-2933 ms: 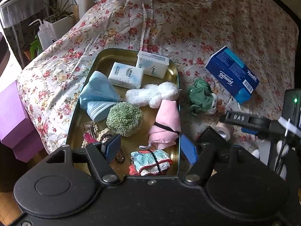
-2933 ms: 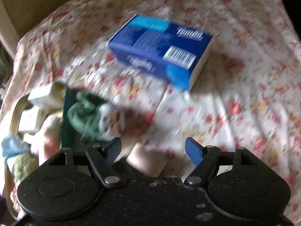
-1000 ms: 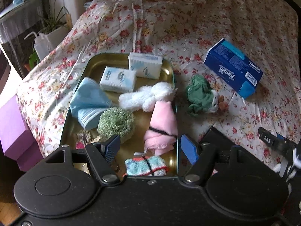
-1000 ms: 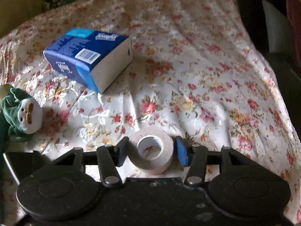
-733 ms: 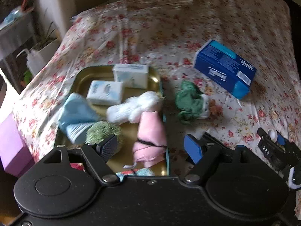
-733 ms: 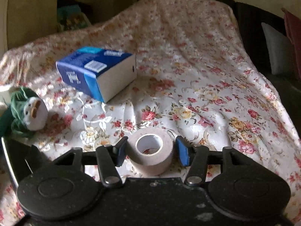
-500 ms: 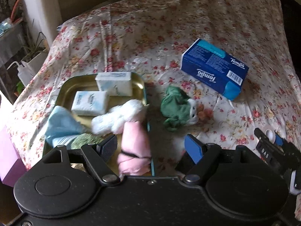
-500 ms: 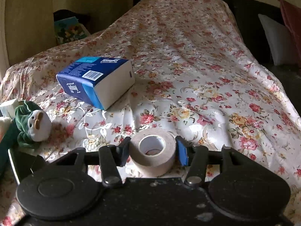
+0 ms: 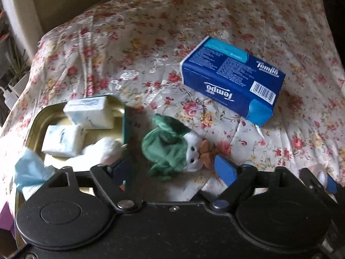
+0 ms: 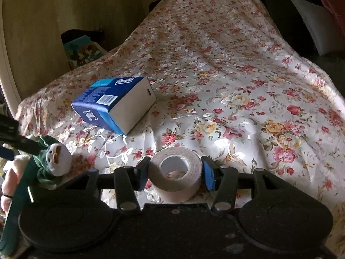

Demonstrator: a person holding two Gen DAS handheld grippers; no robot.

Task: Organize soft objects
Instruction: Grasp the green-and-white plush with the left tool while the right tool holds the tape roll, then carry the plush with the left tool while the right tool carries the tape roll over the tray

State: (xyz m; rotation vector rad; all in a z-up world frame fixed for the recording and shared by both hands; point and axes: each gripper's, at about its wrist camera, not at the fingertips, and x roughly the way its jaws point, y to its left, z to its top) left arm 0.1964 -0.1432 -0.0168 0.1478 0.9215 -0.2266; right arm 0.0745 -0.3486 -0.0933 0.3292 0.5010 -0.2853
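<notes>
The left gripper (image 9: 174,168) has its fingers spread wide; they have just been opening, and nothing is pressed between them. The green plush toy (image 9: 170,146) lies on the bedspread (image 9: 133,49) just ahead of the fingers, at 12 o'clock, partly between the tips but not touched. It sits just beside the right rim of the metal tray (image 9: 124,116), outside it.

The toy appears light, soft and compressible, not fragile or slippery. The green body is the bulkiest part and is judged the best place to take hold; the small white face and beak offer less to pinch.

The right gripper (image 10: 174,173) is closed on a tape roll (image 10: 175,170), one pad on each side of it.

Farther off, at 1 o'clock in the left view, lies the blue tissue pack (image 9: 232,77).

Against the frame one second earlier, the toy is nearer and more central in the left view, and the tray has slid to the left edge.
</notes>
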